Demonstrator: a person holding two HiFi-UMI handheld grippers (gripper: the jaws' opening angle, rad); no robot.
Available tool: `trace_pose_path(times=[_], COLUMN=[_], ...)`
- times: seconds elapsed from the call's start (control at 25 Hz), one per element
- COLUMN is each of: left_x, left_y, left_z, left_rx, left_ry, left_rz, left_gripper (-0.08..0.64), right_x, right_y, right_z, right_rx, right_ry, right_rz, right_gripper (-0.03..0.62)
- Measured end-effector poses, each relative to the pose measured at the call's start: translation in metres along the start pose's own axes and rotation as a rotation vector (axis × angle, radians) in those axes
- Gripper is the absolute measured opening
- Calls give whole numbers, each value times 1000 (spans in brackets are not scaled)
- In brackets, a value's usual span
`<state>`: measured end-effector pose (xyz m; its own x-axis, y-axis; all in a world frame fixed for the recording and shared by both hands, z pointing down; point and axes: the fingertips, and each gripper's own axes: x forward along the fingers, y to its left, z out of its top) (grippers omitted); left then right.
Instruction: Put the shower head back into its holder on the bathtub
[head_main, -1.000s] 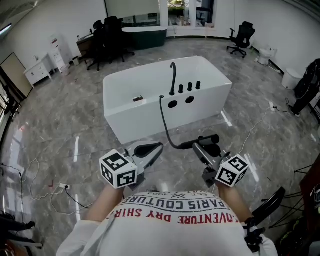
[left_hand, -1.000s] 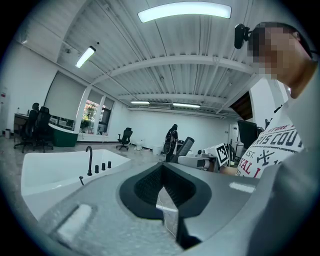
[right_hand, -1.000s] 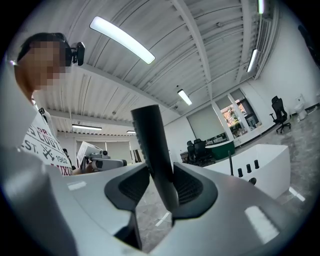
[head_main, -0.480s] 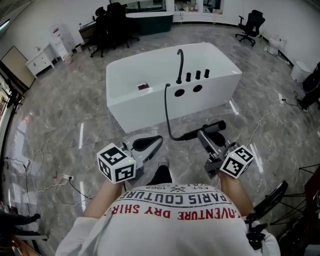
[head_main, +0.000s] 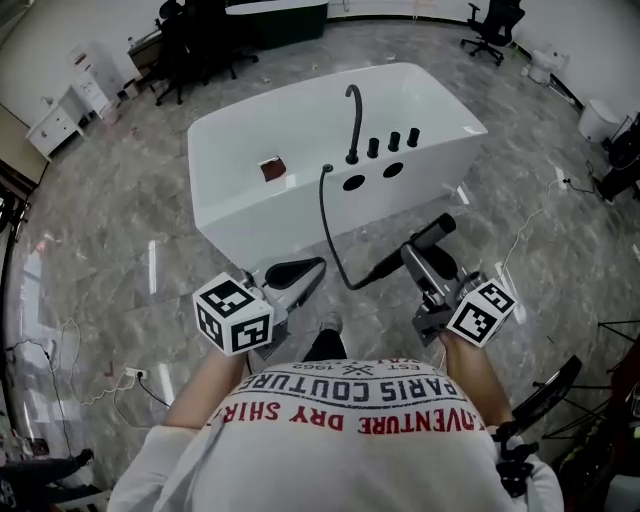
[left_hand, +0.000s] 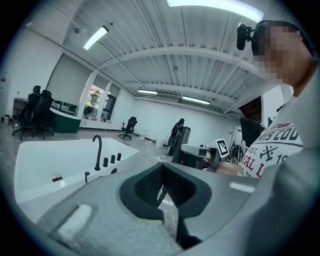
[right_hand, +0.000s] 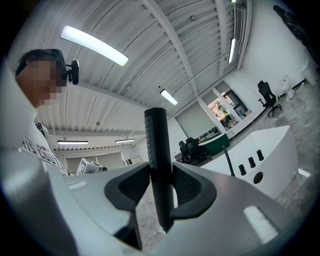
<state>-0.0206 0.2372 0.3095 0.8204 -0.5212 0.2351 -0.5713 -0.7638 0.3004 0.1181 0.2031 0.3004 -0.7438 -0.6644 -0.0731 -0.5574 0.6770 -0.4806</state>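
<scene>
Shower head (head_main: 436, 231) sat clamped in my R claw (head_main: 418, 262), crosswise btwn the pads, long axis running up-right in head view, far end toward the tub (head_main: 262, 226). Hose (head_main: 329, 236) ran from its near end back to the rim. L claw (head_main: 314, 270) was closed on nothing, off to the left. Two dark holes (head_main: 352, 183) on the near rim lay ahead and left of the R claw, well apart from it. I judged one to be the holder, so the approach needed fwd-left travel w/ the hose end tipped down.
</scene>
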Motion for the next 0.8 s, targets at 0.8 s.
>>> trace_pose_path(times=[0.8], left_x=[61], left_y=[220], left_z=[57], left_rx=[-31], left_ry=[-34], left_rz=[-153], left_gripper=[2], right_x=[207], right_y=[-96], right_z=[72], right_rx=[11], right_ry=[-10], right_rz=[-56], right_gripper=[138])
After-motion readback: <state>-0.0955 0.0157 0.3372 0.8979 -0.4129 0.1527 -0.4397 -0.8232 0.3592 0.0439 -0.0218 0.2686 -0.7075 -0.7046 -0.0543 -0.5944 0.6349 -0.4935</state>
